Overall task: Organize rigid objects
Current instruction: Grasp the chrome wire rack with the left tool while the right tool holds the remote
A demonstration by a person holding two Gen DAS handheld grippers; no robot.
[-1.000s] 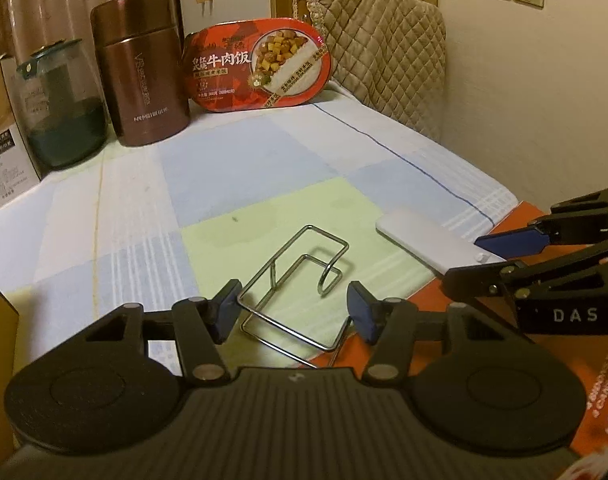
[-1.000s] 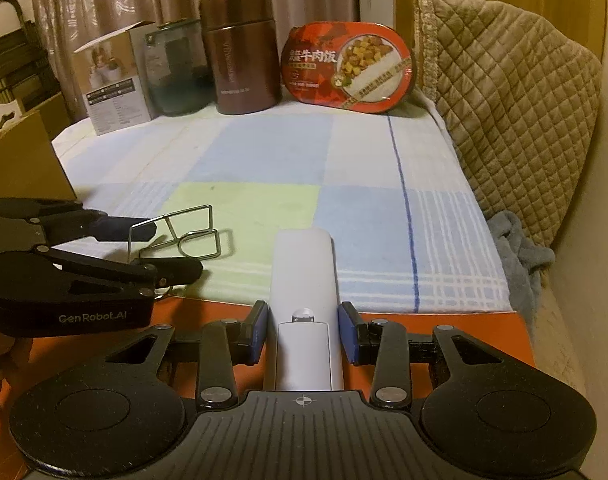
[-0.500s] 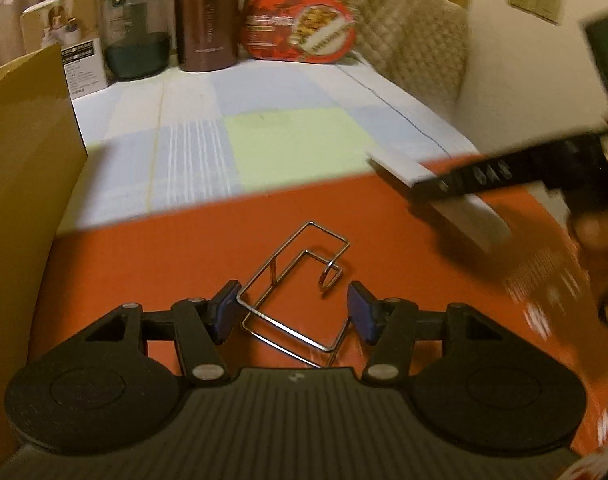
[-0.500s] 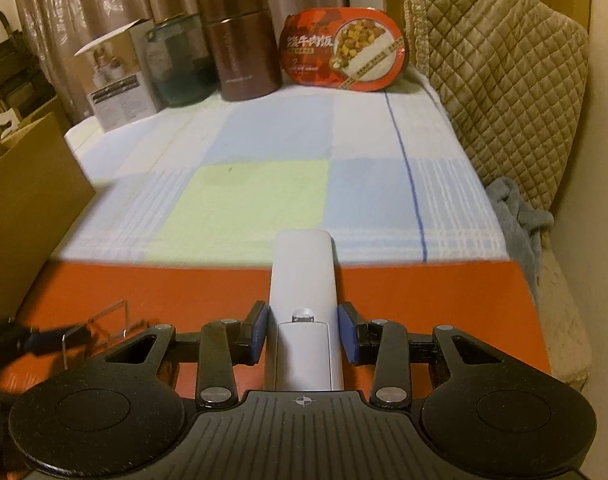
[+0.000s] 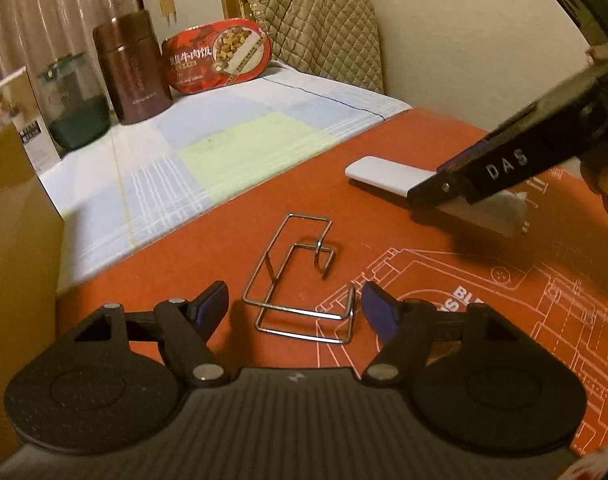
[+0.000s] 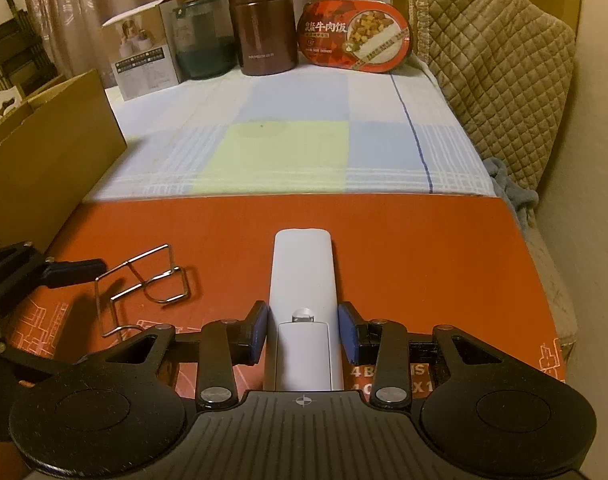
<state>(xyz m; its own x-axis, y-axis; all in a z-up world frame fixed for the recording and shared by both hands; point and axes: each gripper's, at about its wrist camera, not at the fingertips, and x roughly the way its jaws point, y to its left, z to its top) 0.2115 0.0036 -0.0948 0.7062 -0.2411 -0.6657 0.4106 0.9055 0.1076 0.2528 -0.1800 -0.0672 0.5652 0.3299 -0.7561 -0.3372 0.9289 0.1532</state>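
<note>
Left gripper point(image 5: 294, 306) fingers, just spreading, flank wire rack point(image 5: 300, 280) untouched; right gripper point(image 6: 303, 332) grasps white remote point(image 6: 303, 280), mid-mat point(image 6: 424, 240).

left hand-held gripper point(image 5: 295, 307): just opened, pads clear | wire rack point(image 5: 300, 280): between them, on orange mat point(image 5: 404, 248) | white remote point(image 5: 388, 174): clamped by right hand-held gripper point(image 5: 428, 190)

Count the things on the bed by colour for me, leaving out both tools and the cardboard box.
Red or orange: 2, the mat and the meal tray
White: 2, the remote and the carton
Brown: 1, the flask
Green glass: 1, the jar
Silver: 1, the wire rack
Total: 7
</note>
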